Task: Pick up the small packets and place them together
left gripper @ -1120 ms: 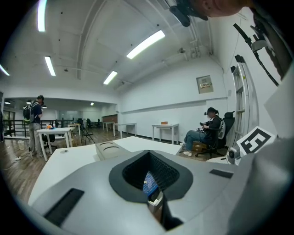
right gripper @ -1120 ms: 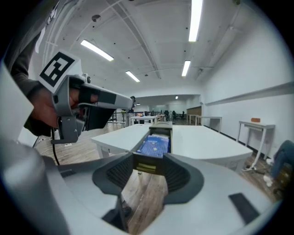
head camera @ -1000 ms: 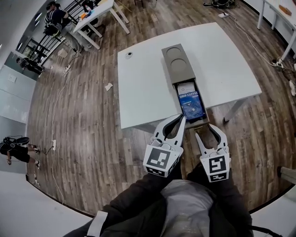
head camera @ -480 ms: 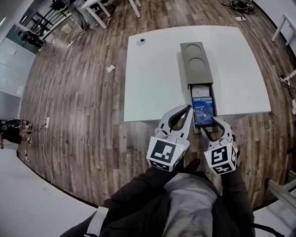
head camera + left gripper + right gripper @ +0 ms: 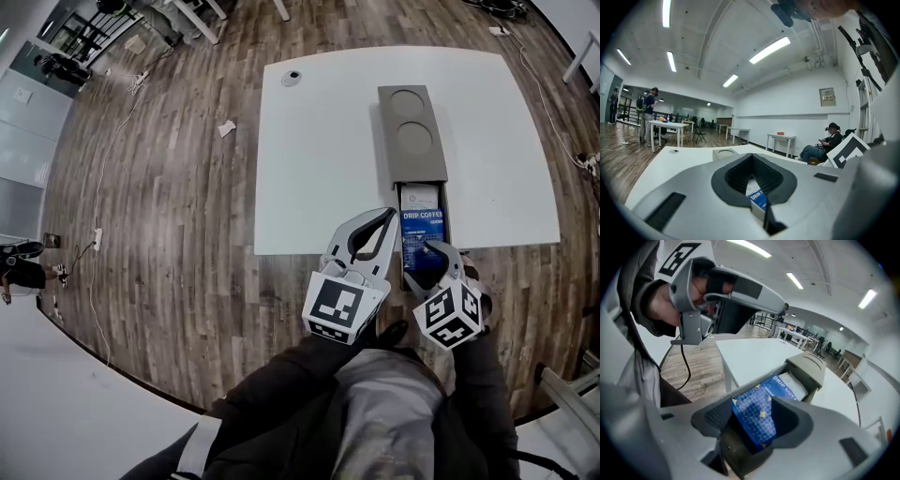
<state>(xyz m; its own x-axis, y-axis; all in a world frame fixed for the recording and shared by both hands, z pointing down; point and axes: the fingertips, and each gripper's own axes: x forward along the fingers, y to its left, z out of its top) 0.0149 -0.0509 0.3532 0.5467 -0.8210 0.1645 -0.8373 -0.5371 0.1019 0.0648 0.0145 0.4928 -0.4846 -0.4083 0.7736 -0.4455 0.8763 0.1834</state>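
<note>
Mostly blue packet [image 5: 423, 232], white top, grid pattern, gold squares

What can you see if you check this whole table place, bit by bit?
Surface: white square table.
Job's things: blue drip coffee packets lie in the open drawer of a grey-brown box with two round hollows.
Clutter: small round white disc on the table; paper scrap on the floor.
Grippers: left gripper fingers together, empty; right gripper fingers have just been opening, apart around a packet.
Cables: thin white cable on the floor.
Surroundings: wooden plank floor, other tables, people.
</note>
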